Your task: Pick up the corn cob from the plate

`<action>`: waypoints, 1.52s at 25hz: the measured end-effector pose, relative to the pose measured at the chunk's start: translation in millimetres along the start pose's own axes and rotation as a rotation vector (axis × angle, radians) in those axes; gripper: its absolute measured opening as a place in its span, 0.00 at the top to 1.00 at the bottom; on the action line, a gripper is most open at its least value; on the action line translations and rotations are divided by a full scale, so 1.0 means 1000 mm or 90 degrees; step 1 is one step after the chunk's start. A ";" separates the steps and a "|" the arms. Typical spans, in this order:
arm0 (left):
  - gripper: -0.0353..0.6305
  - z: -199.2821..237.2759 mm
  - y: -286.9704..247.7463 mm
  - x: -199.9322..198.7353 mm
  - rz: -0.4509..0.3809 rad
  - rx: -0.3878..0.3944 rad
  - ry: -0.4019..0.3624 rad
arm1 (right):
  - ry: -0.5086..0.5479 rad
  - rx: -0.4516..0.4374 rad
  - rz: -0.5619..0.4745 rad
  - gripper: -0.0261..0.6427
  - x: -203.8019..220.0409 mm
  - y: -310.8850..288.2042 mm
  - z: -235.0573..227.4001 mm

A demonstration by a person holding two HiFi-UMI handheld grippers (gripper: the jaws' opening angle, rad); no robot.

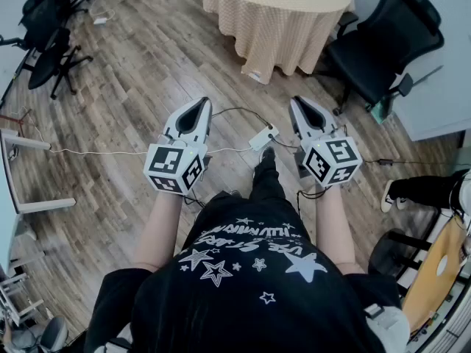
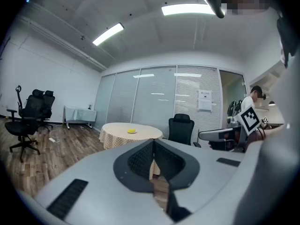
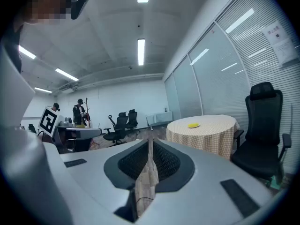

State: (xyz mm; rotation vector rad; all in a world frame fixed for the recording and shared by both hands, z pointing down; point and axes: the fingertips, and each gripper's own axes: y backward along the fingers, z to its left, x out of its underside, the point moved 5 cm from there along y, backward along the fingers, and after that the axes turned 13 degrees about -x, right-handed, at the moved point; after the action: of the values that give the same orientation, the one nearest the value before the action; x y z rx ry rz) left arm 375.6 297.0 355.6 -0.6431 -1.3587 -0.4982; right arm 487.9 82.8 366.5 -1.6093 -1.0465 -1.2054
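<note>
Wood-grain plank floor (image 1: pixel 140 72), checked cloth table cover (image 1: pixel 287 31), matt grey plastic left gripper (image 1: pixel 204 101) and right gripper (image 1: pixel 296 100)

I note a wood-plank floor (image 1: pixel 147 72) throughout. A round table (image 1: pixel 280 20) under a tan checked cloth stands at the far side, with a black office chair (image 1: pixel 383 46) just beside it on the right. Two more black office chairs (image 1: pixel 48 31) sit well apart from these, by the left wall. A thin cable (image 1: pixel 96 151) runs across the floor. Glass partitions with blinds (image 2: pixel 154 102) close the far side. The ceiling strip lights (image 2: pixel 187 8) are on.
</note>
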 end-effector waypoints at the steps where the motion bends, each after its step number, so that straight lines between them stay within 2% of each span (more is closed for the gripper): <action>1: 0.94 0.000 0.001 0.001 0.002 0.002 -0.007 | 0.000 0.003 0.003 0.89 0.001 0.001 0.001; 7: 0.94 0.001 0.013 0.006 0.013 0.016 -0.014 | -0.023 0.020 0.016 0.89 0.010 0.012 0.008; 14: 0.94 0.002 0.015 0.000 0.005 0.022 -0.032 | -0.023 0.011 0.024 0.89 0.012 0.006 0.012; 18: 0.94 0.011 0.018 0.008 0.016 0.012 -0.011 | -0.049 0.000 -0.002 0.89 0.018 -0.001 0.012; 20: 0.94 0.013 0.018 0.008 0.007 0.023 0.003 | -0.061 -0.006 -0.029 0.89 0.017 -0.004 0.009; 23: 0.94 0.014 0.018 0.001 -0.022 0.050 0.023 | -0.054 0.005 -0.020 0.89 0.018 -0.009 0.001; 31: 0.94 0.030 -0.034 0.003 0.003 0.024 0.041 | -0.084 0.036 0.002 0.89 0.021 -0.025 -0.049; 38: 0.94 0.031 -0.116 -0.010 0.023 0.003 0.054 | -0.100 0.040 -0.014 0.89 0.008 -0.052 -0.133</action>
State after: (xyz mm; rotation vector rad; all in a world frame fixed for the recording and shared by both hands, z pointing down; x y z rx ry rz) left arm 274.0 233.0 364.1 -0.6352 -1.2662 -0.4884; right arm 404.8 -26.7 405.0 -1.6680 -1.1919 -1.0626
